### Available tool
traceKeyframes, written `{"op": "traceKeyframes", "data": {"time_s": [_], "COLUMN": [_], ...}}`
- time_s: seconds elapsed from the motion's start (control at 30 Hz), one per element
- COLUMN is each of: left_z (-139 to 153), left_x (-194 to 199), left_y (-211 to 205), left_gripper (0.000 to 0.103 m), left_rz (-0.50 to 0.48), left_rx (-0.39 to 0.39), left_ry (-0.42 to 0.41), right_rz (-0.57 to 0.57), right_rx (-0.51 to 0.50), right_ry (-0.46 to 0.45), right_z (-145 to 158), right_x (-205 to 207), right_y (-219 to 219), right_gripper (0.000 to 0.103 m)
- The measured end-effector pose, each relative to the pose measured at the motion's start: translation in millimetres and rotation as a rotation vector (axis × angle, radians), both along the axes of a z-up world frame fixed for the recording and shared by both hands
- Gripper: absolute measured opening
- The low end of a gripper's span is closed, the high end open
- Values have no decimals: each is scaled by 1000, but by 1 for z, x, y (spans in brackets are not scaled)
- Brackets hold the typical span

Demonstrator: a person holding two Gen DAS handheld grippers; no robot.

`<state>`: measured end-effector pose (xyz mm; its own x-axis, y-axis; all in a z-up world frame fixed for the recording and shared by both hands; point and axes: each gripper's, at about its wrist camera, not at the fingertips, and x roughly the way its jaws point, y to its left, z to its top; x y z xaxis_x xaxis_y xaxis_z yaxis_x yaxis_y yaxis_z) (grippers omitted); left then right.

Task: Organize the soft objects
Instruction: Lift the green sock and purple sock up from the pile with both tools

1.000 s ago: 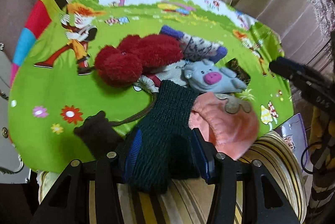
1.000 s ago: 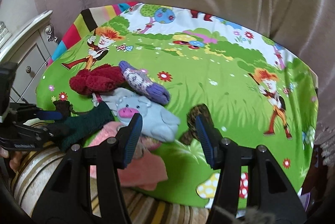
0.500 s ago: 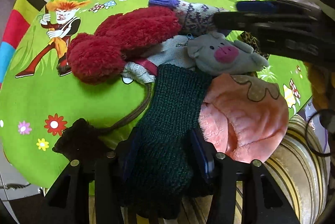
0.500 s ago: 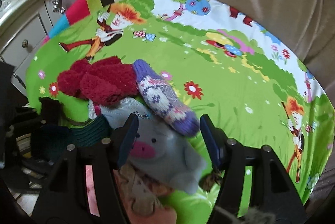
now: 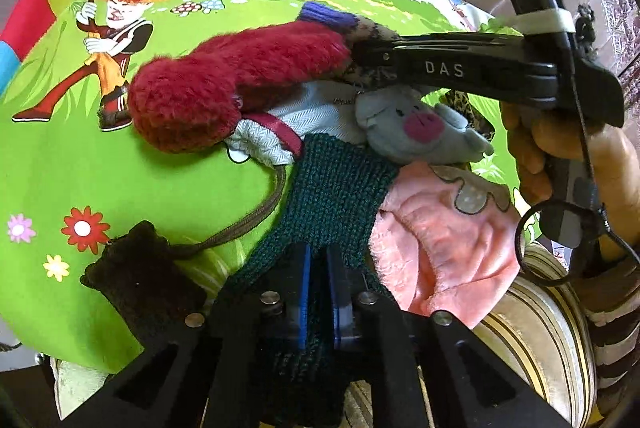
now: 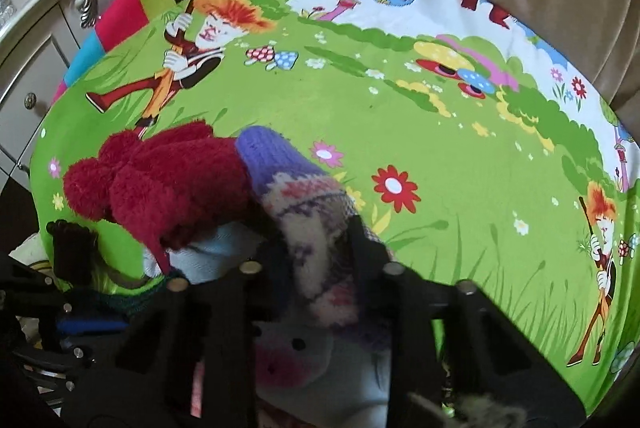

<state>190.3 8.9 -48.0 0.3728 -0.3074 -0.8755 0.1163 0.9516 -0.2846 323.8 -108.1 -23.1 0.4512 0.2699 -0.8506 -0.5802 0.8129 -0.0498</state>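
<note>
The dark green knitted piece (image 5: 336,196) is pinched between the blue pads of the left gripper (image 5: 318,292), whose jaws are drawn almost together on its near end; a second earlier the same pads stood apart on either side of it. The piece lies at the near edge of the cartoon-printed green cloth (image 5: 120,172), partly over the striped cushion (image 5: 532,344).

The purple and white patterned sock (image 6: 308,224) is caught between the fingers of the right gripper (image 6: 316,248), whose jaws are closing on it. A second ago this gripper was held back with its jaws wide over the grey pig toy (image 5: 416,132); it has since been brought forward over the pile. In the left view it is seen reaching across from the right, carried by a hand (image 5: 560,148).

One of each soft thing is counted in the heap: one fuzzy red piece (image 5: 236,84), one pink plush piece (image 5: 444,236), one grey herringbone pouch (image 5: 304,116), one dark drawstring pouch (image 5: 136,280) set apart at the left, and one leopard-print scrap (image 5: 464,104) behind the pig. Two red-haired cartoon figures are seen on the cloth in the right view.
</note>
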Motion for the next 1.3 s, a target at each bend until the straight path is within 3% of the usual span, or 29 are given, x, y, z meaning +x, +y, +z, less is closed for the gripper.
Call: {"op": "traceKeyframes", "data": {"time_s": [0.17,0.27,0.33,0.37,0.4,0.63,0.87,0.97,1.07,1.3], "left_z": [8,16,17,19,21,5,-2,0,0,22], "left_x": [-8,-11,-11,-10,-9,5,10,8,5,-16], "left_y": [-3,-7,-8,-9,-10,-20,-31,-39,-41,-24], "left_gripper": [7,13,28,48,61,62,45,16,12,7], "left_rz": [-9,-5,-6,-3,4,4,-12,-45,-41,32], "left_rx": [8,44,55,66,79,168,247,250,261,145], "left_ry": [-30,-45,-48,-48,-52,4,33,14,0,-92], "right_rz": [-42,-89,-107,-116,-121,-176,-211,-224,-241,-306], "right_rx": [39,69,78,85,90,123,150,154,171,203], "right_ry": [-53,-85,-103,-117,-127,-177,-194,-185,-177,-171], "right_z": [16,29,36,42,46,73,85,84,84,87], "right_x": [-3,-4,-7,-11,-14,-46,-95,-115,-133,-167], "right_y": [-11,-25,-31,-36,-40,-73,-104,-115,-127,-154], "right_gripper": [19,19,19,19,19,19,19,19,19,19]}}
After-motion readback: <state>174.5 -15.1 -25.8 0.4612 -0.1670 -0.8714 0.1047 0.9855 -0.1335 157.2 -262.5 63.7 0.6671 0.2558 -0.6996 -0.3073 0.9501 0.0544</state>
